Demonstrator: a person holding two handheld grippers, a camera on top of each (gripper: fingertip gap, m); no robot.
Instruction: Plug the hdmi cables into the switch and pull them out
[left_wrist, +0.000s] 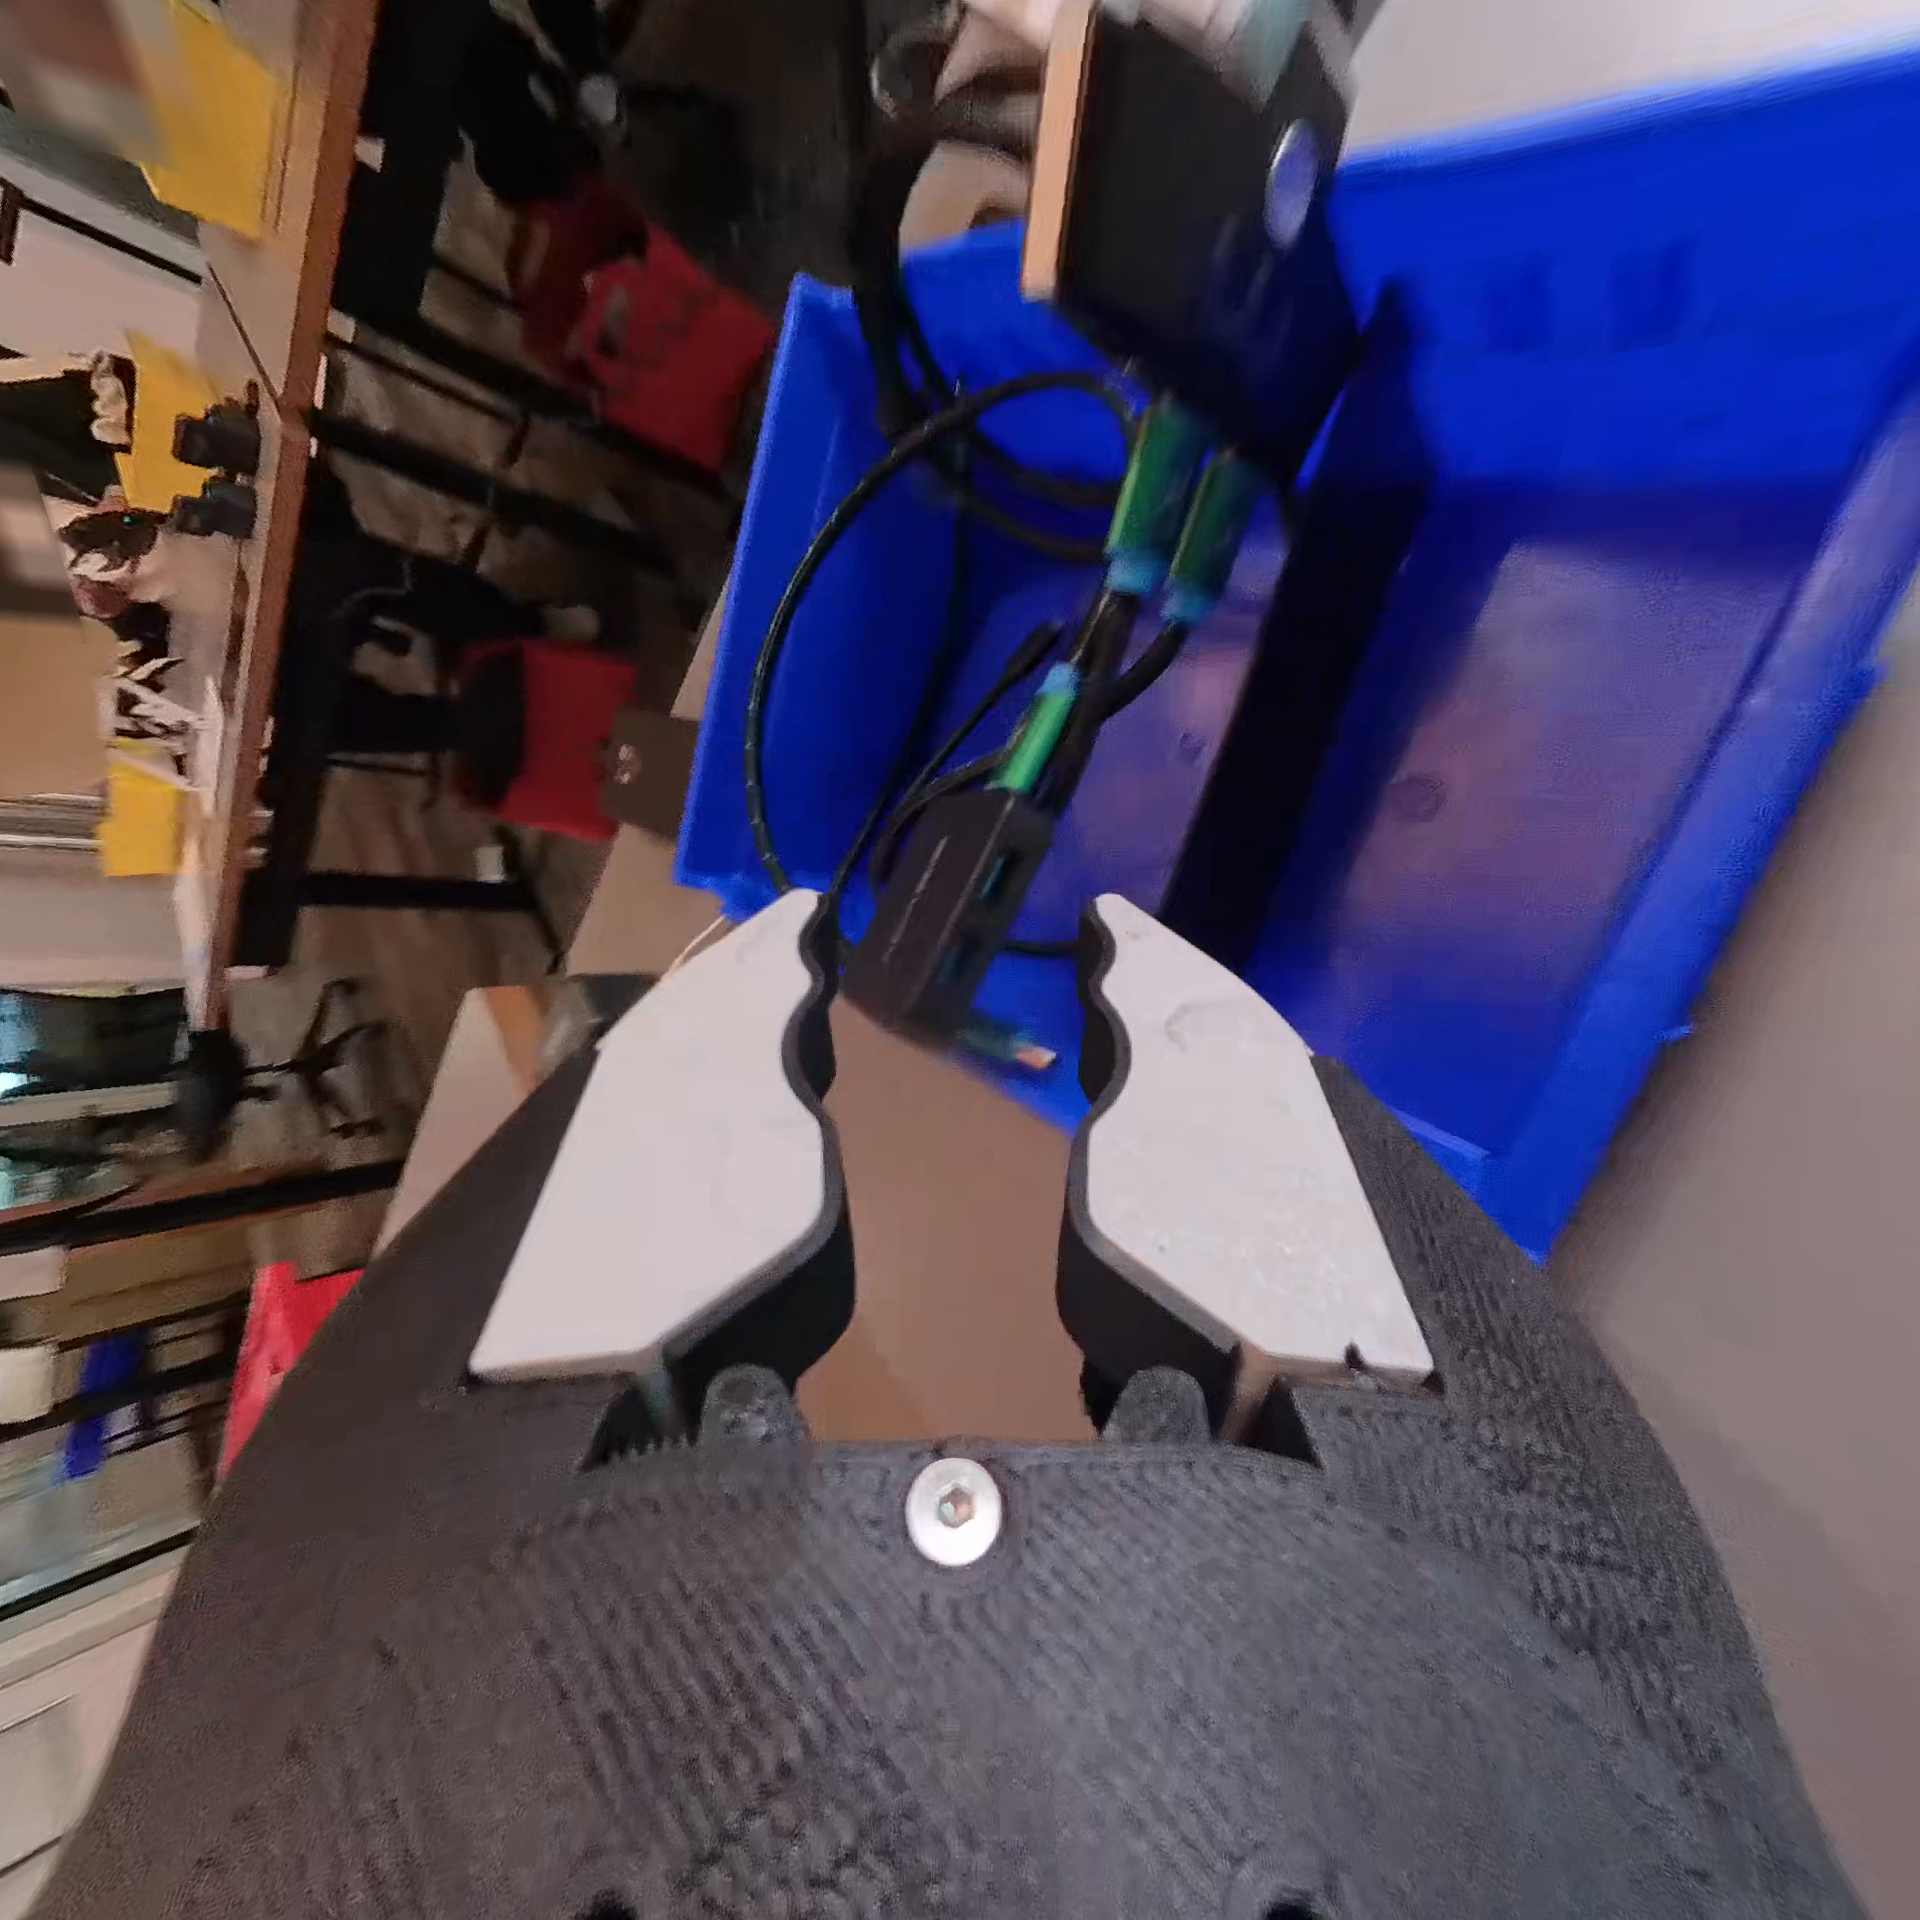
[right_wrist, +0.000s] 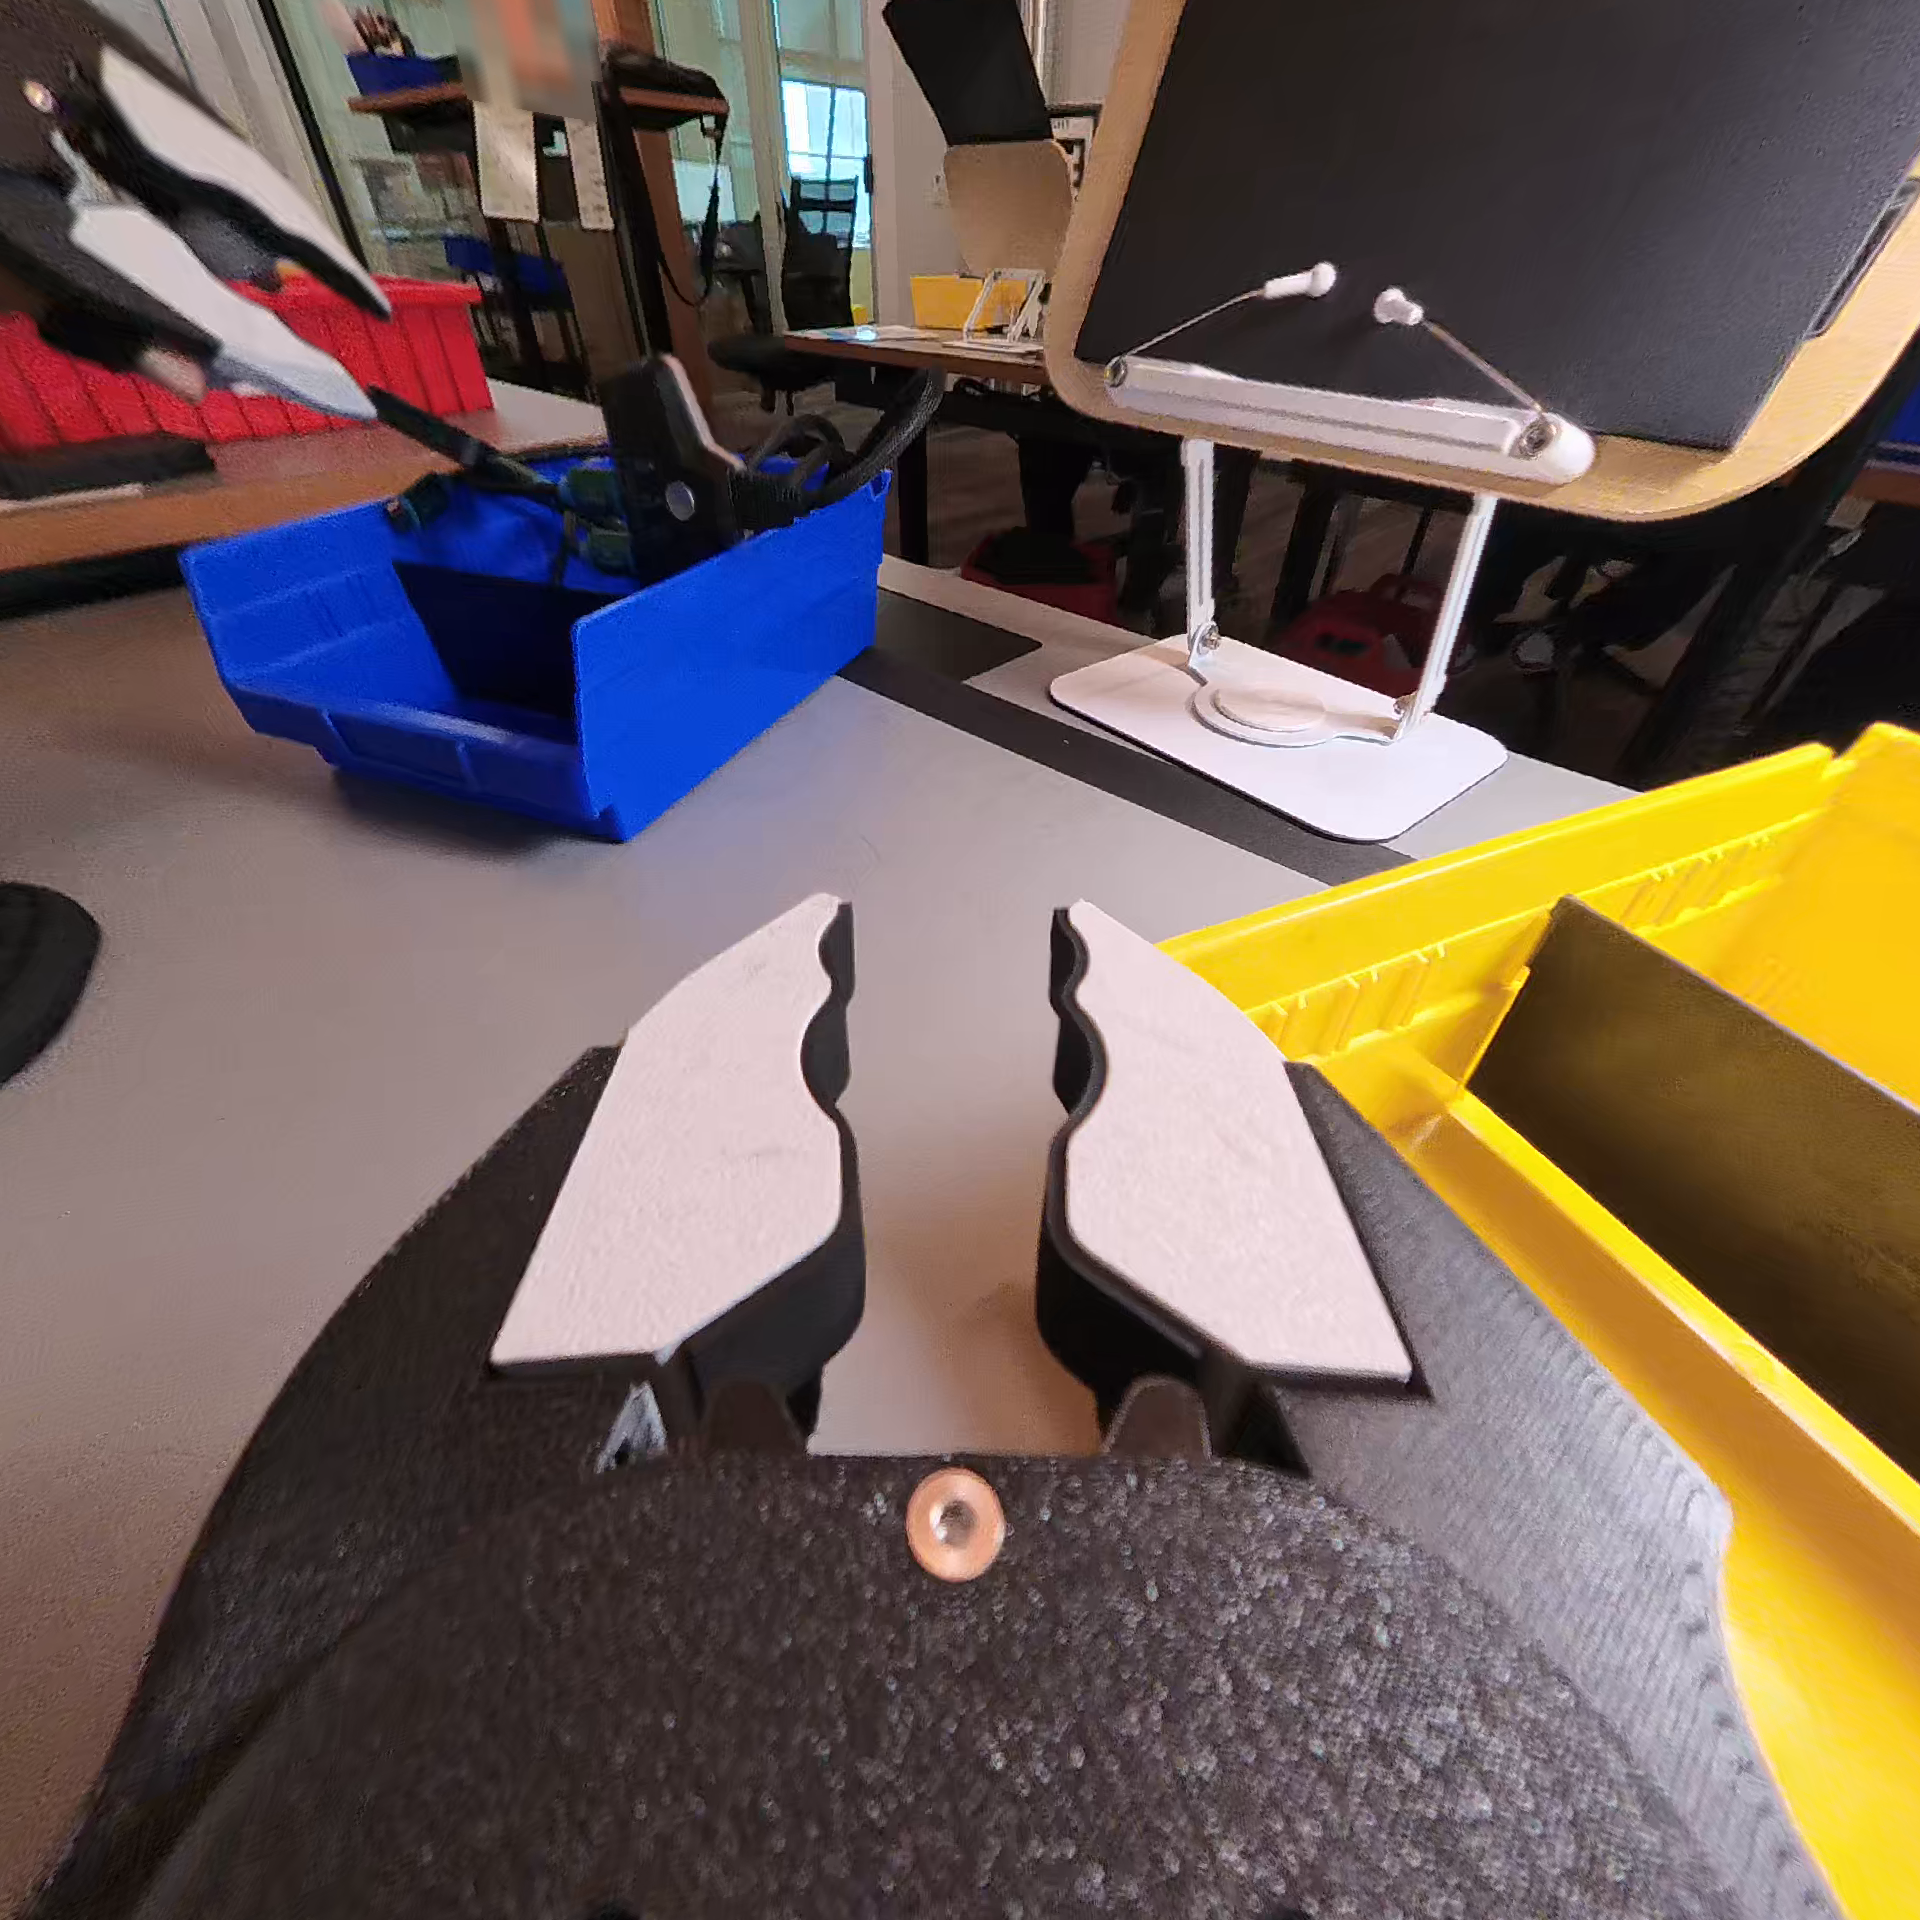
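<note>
A black HDMI switch (left_wrist: 1174, 187) stands upright in a blue bin (left_wrist: 1558, 520), with two green-ended cable plugs (left_wrist: 1153, 488) in its lower edge. A smaller black box (left_wrist: 951, 914) with a third green plug (left_wrist: 1034, 743) sits just past my left gripper's tips. My left gripper (left_wrist: 956, 920) is open, and a thin black cable runs by its left fingertip. The view is blurred, so I cannot tell if anything touches. In the right wrist view the bin (right_wrist: 707, 665) and switch (right_wrist: 655, 447) are far left, with the left gripper (right_wrist: 369, 353) above them. My right gripper (right_wrist: 953, 920) is open and empty over the grey table.
A yellow bin (right_wrist: 1403, 966) with a black divider (right_wrist: 1714, 1091) lies right beside my right gripper. A white stand (right_wrist: 1278, 738) holding a dark board (right_wrist: 1455, 208) is at the table's far edge. A red bin (right_wrist: 416, 343) is behind the blue one. A black pad (right_wrist: 31, 966) lies far left.
</note>
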